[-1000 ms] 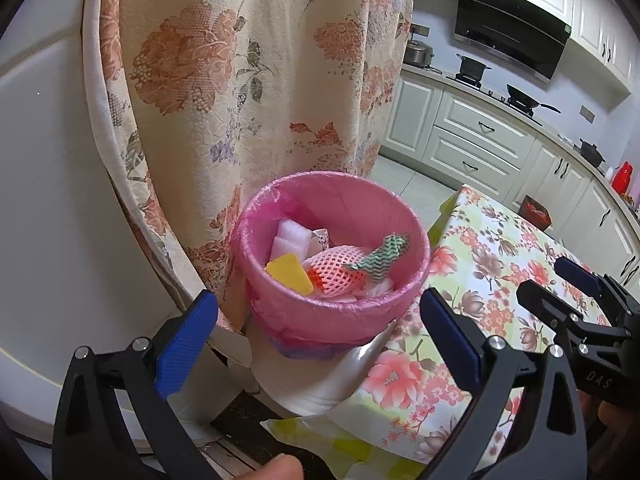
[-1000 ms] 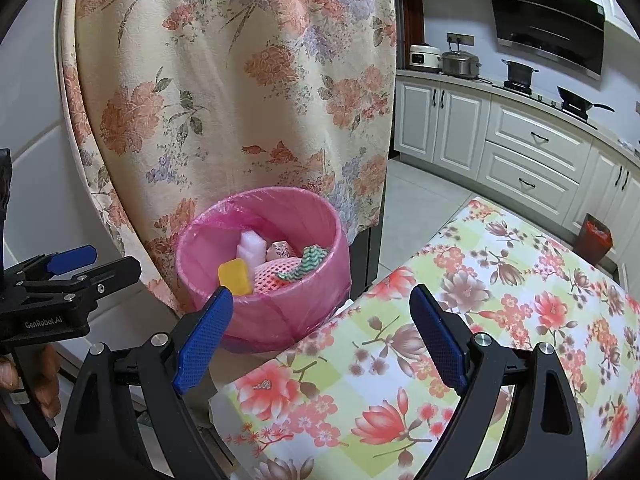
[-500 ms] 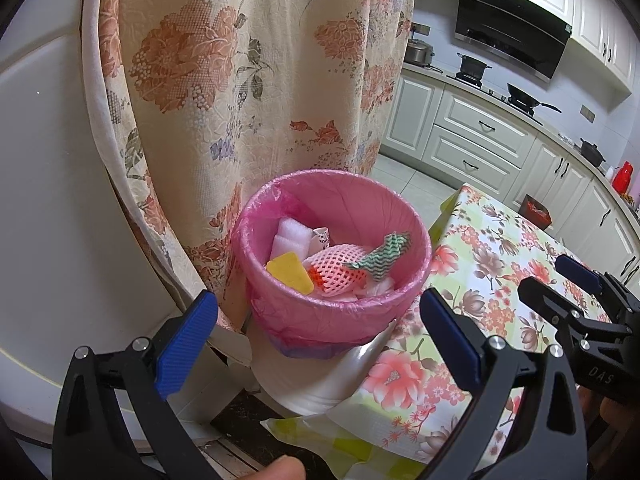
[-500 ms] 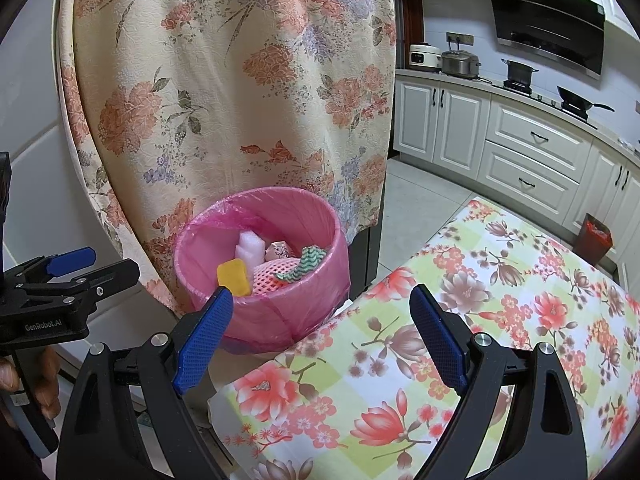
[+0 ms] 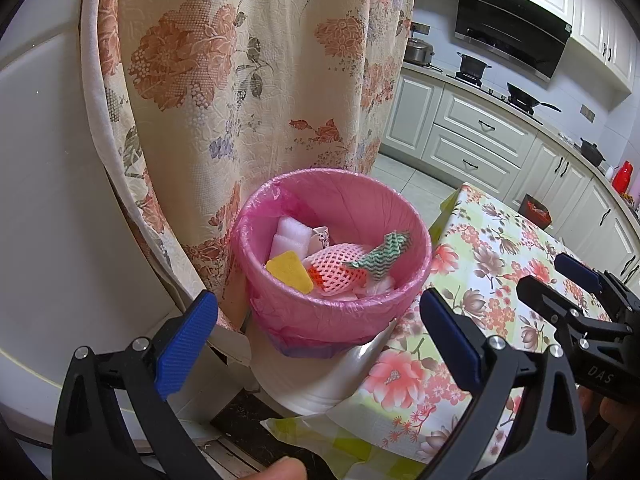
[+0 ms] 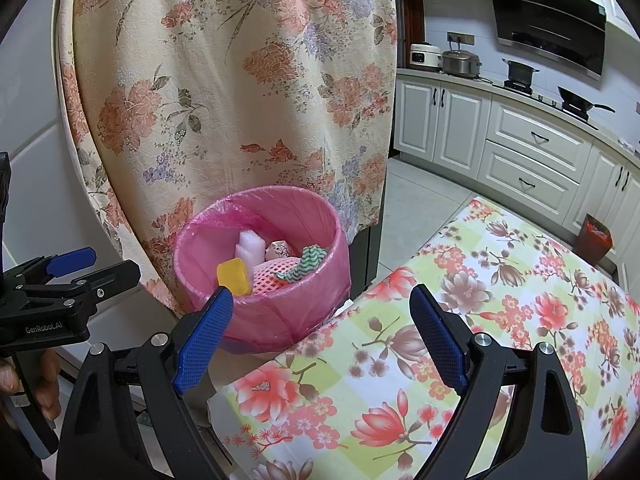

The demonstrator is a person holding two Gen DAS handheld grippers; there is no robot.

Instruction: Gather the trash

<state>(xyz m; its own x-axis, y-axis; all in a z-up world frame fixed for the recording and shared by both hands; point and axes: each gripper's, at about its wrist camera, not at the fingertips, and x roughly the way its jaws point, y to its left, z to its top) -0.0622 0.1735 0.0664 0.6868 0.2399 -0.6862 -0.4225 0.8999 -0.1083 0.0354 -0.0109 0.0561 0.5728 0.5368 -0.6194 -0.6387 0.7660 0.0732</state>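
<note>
A bin with a pink liner (image 5: 336, 312) stands beside the table's left end, below a floral curtain; it also shows in the right wrist view (image 6: 280, 312). Inside lie a yellow sponge (image 5: 290, 271), a pink foam net (image 5: 336, 270), a green zigzag cloth (image 5: 384, 252) and white foam pieces (image 5: 290, 238). My left gripper (image 5: 318, 334) is open and empty, just in front of the bin. My right gripper (image 6: 320, 334) is open and empty, above the table's left end, near the bin.
The table has a floral cloth (image 6: 500, 320). A floral curtain (image 5: 260, 80) hangs behind the bin, with a white door (image 5: 48, 200) to its left. White kitchen cabinets (image 6: 520, 148) and a stove line the far wall. A small red bin (image 6: 596, 238) stands on the floor.
</note>
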